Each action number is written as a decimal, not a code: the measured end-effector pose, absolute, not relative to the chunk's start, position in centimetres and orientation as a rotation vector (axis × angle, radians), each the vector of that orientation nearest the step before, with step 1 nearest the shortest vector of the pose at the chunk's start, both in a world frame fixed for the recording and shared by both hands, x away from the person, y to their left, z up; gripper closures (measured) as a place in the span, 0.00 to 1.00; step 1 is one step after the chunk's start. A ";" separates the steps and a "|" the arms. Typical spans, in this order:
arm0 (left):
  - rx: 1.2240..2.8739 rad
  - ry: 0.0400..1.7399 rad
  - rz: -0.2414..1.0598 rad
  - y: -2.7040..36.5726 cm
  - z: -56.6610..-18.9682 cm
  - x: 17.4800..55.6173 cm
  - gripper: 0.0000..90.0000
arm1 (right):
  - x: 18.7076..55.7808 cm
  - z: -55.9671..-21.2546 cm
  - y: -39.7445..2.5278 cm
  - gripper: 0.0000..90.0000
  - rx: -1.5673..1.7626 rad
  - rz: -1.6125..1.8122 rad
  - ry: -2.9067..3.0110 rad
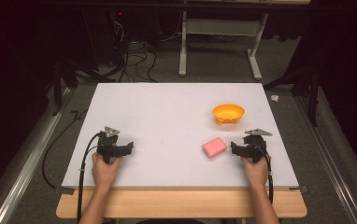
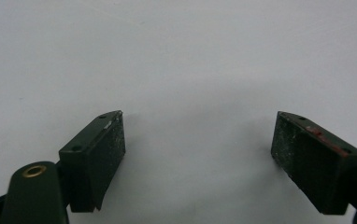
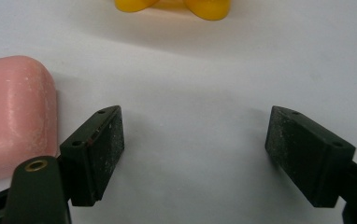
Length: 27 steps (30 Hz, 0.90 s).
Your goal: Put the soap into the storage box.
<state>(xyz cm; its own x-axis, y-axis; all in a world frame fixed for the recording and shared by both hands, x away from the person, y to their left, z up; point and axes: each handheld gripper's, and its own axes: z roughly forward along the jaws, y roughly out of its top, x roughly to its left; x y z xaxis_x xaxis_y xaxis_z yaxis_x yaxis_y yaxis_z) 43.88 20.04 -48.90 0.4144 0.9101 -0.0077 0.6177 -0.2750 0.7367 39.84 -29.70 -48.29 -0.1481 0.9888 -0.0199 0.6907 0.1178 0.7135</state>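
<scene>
From above, on the white table (image 1: pixel 167 107), the pink soap bar (image 1: pixel 214 147) lies just beside the right gripper (image 1: pixel 235 149), on that gripper's left, with its long axis running slantwise from near-left to far-right; the yellow soap dish (image 1: pixel 228 113) stands farther back, a little apart from the bar. The left gripper (image 1: pixel 129 146) rests well apart from both, so the right hand (image 1: pixel 255 169) is plainly the nearer one, and I judge the pickup falls to it. Along the left gripper's own view, its jaws stand spread wide over bare table, holding nothing. Along the right gripper's view, the jaws are likewise parted and empty; the soap bar (image 3: pixel 15 112) sits outside the left jaw, not between them, so the gripper would need to shift leftward to straddle it. The dish's feet (image 3: pixel 207 8) show ahead. No brand, label or writing can be read on anything.
</scene>
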 end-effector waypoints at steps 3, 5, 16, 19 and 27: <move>2.000 1.293 0.561 20.0 -48.9 43.9 0.20 | 39.8 -48.3 -29.7 0.23 1.620 0.778 1.900; 2.000 1.293 0.561 20.0 -48.9 43.9 0.20 | 39.8 -48.3 -29.7 0.23 1.623 0.779 1.899; 2.004 1.292 0.560 20.0 -48.9 43.9 0.20 | 39.9 -48.3 -29.7 0.22 1.629 0.780 1.900; 2.005 1.291 0.558 20.1 -48.9 43.9 0.20 | 39.9 -48.2 -29.8 0.22 1.631 0.785 1.905; 2.001 1.293 0.558 20.0 -48.9 43.9 0.20 | 40.0 -48.2 -29.7 0.20 1.633 0.775 1.913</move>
<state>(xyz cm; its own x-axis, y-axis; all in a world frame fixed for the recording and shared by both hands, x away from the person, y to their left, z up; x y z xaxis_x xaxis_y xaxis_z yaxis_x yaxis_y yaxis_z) 43.89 20.04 -48.89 0.4145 0.9100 -0.0081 0.6180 -0.2750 0.7365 39.96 -29.71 -48.17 -0.1519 0.9883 -0.0125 0.7010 0.1166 0.7036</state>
